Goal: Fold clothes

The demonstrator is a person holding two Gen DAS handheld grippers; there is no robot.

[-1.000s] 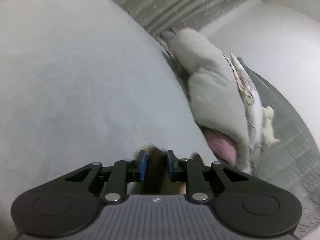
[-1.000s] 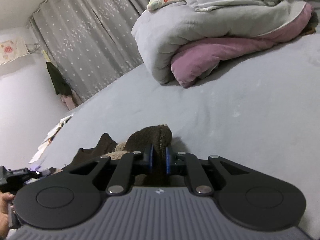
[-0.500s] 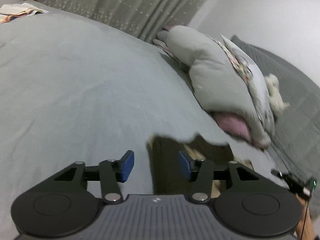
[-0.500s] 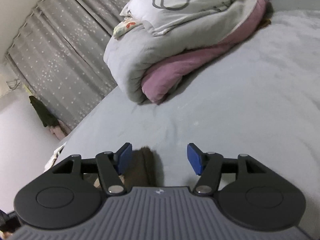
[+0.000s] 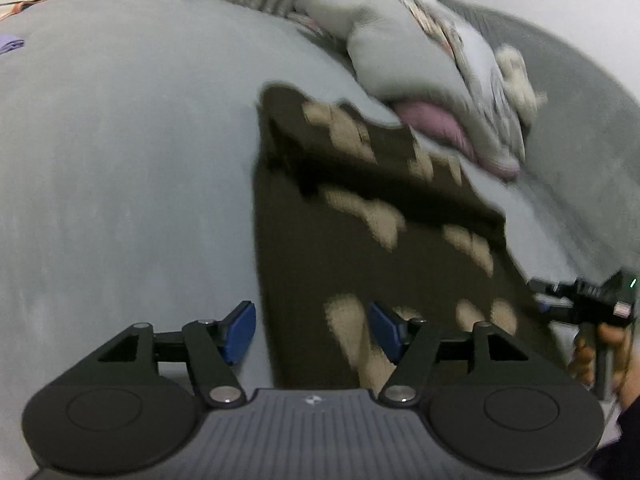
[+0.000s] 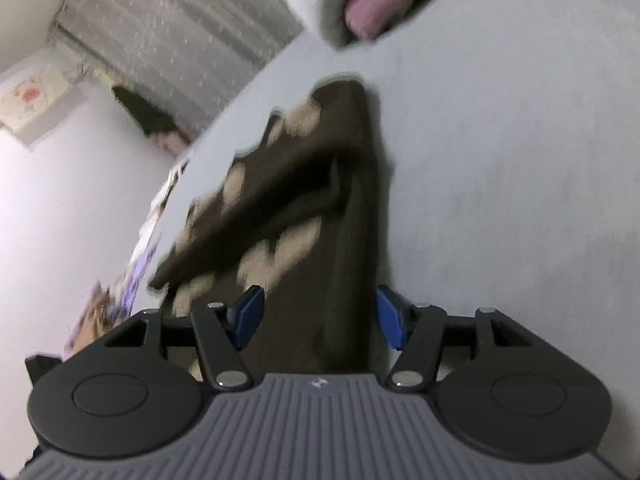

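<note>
The dark brown garment (image 5: 352,240), patterned with tan patches, lies spread on the grey bed (image 5: 120,160). In the left wrist view it runs from the frame's centre toward 1 o'clock; in the right wrist view (image 6: 320,208) a folded band crosses it toward 10 o'clock. Both views are blurred.

The left tool (image 5: 312,330) has its jaws apart and opening; the garment's edge lies beneath the gap, and neither blue pad presses on it. The right tool (image 6: 320,318) also stands with jaws parted over the cloth, pads clear of the fabric.

A rolled grey and pink quilt (image 5: 420,76) sits at 1 o'clock beyond the garment. A dotted curtain (image 6: 180,32) hangs at 11 o'clock in the right wrist view. At 3 o'clock in the left wrist view, a hand (image 5: 600,344) holds the other tool's handle.
</note>
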